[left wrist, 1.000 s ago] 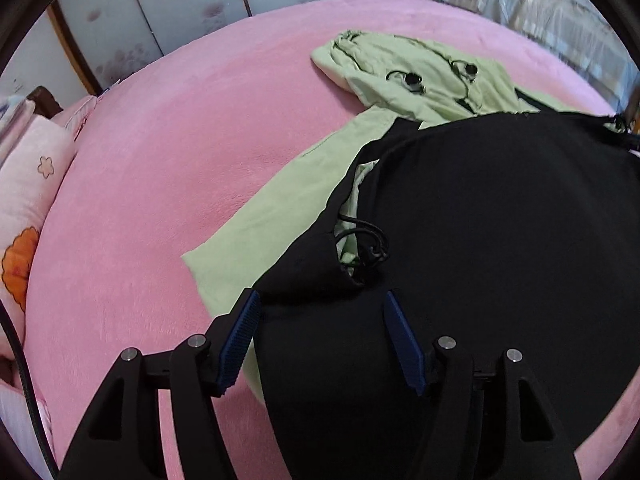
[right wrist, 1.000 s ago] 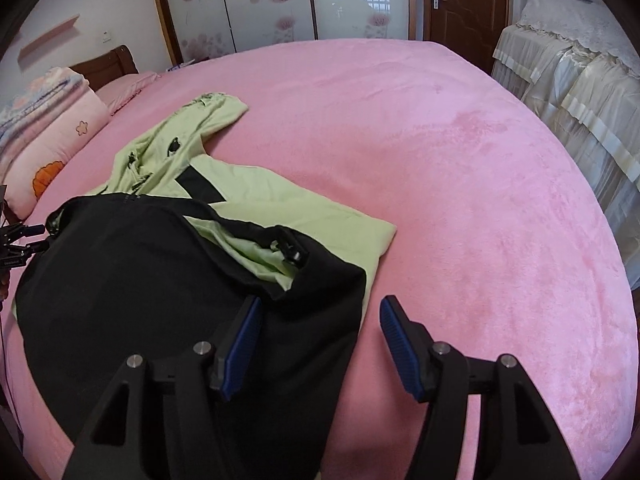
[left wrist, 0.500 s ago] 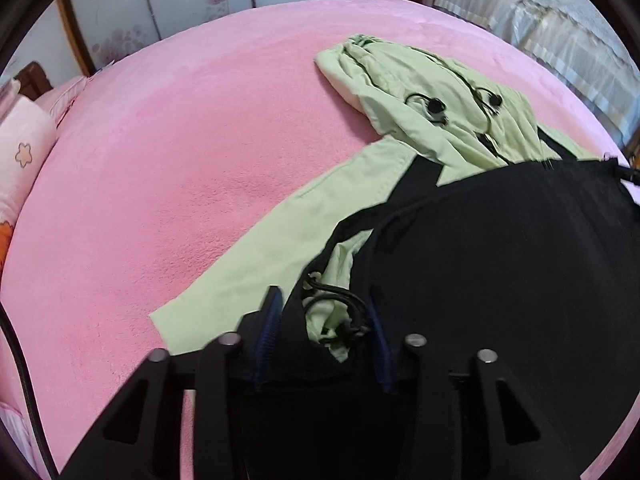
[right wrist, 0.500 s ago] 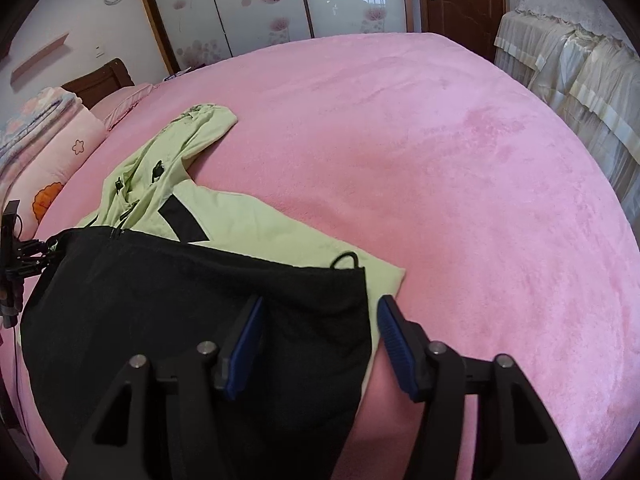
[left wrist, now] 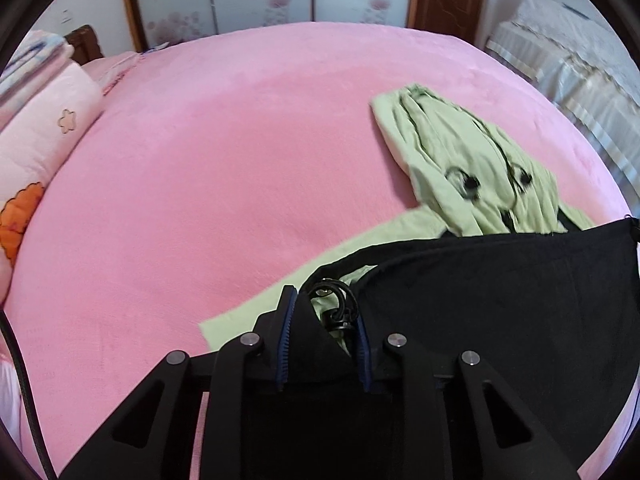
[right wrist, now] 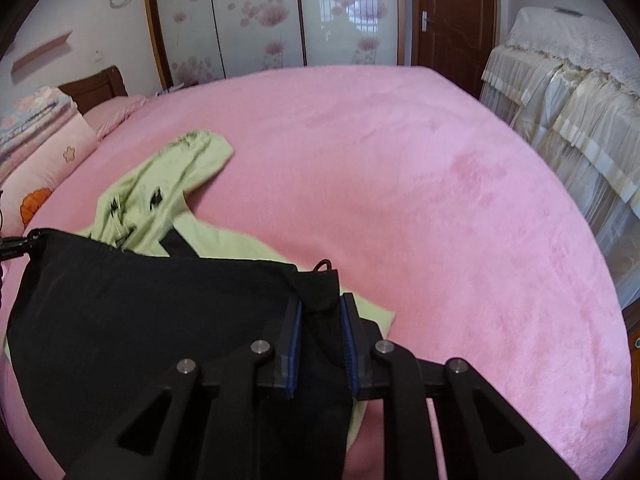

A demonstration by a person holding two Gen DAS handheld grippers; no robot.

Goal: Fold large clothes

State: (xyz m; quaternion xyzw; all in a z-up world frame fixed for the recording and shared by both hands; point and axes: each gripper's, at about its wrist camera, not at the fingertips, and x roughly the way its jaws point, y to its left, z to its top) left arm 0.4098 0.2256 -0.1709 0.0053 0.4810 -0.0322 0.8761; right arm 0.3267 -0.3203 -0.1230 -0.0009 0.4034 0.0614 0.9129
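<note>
Both claws are closing on corners of the black garment (left wrist: 500, 300): left gripper (left wrist: 324, 336) at 6 o'clock, right gripper (right wrist: 320, 332) likewise. The cloth overlaps a green hoodie (left wrist: 460, 160) at 2 o'clock on the pink bed (left wrist: 220, 160). Pillows (left wrist: 36, 128) sit at 9 o'clock.

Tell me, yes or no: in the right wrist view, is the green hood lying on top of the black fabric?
No. The green hood lies on the pink bed beyond the black fabric, which covers the garment's lower part.

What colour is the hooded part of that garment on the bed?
Light green, with small black fittings; the soft fabric hood shows best in the left wrist view.
</note>
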